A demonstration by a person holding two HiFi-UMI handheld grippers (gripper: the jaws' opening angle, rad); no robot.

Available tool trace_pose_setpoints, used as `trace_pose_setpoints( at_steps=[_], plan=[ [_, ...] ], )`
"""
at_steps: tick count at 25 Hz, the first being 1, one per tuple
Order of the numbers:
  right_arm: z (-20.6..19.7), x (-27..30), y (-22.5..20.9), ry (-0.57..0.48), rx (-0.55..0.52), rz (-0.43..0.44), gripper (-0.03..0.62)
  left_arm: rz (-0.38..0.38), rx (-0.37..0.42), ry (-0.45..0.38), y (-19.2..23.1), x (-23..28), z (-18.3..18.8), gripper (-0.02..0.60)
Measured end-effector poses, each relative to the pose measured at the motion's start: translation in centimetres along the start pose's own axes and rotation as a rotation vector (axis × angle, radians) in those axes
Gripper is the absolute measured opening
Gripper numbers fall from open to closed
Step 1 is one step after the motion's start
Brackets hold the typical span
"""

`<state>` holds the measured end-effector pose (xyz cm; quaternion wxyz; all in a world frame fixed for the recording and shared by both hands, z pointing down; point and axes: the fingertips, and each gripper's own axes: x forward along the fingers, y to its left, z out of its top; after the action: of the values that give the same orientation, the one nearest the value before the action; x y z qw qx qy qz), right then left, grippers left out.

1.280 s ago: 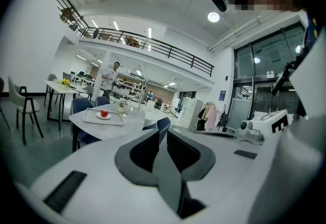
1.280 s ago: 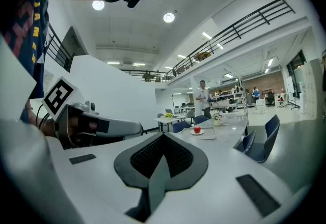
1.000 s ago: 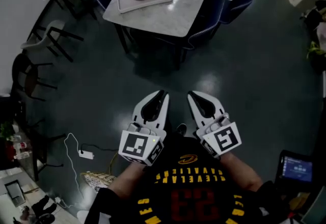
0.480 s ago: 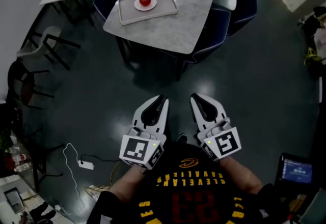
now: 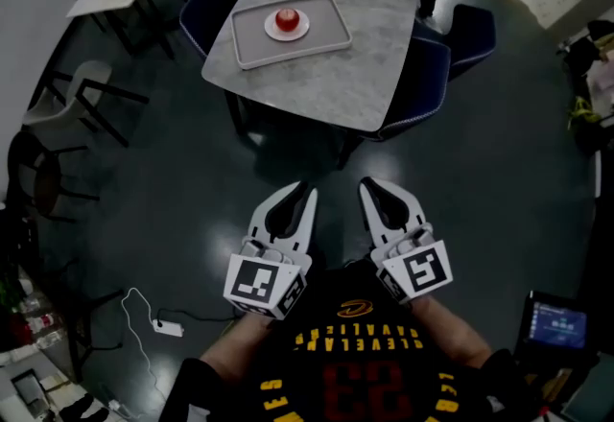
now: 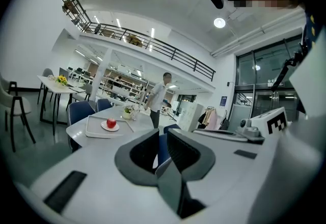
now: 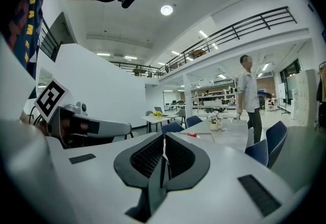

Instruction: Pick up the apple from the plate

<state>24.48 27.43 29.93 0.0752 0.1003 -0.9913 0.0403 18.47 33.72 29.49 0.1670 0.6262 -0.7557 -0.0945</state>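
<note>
Well short of the apple (image 5: pixel 286 20) on its far plate (image 5: pixel 299 28), pickup unstarted; holding left gripper (image 5: pixel 303 190) slightly parted, right gripper (image 5: pixel 368 184) pressed together

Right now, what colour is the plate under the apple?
White; the plate holds the red apple on a grey tray. The head view shows it best.

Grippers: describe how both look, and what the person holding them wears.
The left gripper and right gripper are white shells with dark, ribbed inner pads tapering to points. Each carries a cube with black-and-white square markers. The person wears a black shirt with yellow lettering and red numerals.
</note>
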Motion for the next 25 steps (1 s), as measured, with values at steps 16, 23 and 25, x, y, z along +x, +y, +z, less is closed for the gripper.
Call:
trace_pose_setpoints(
  at_steps=[16,23,25],
  plan=[
    [-0.1,10.9,-3.9,0.006,0.062,0.081,0.006,0.09,0.018,-0.008,7.3,5.8,2.0,0.051],
    [1.4,15.9,-7.1,0.005,0.084,0.123,0.006,0.144,0.027,-0.009,10.1,9.8,4.4,0.051],
    [1.8,17.4,-8.8,0.013,0.093,0.138,0.006,0.154,0.03,-0.013,10.7,12.1,4.9,0.051]
  ],
)
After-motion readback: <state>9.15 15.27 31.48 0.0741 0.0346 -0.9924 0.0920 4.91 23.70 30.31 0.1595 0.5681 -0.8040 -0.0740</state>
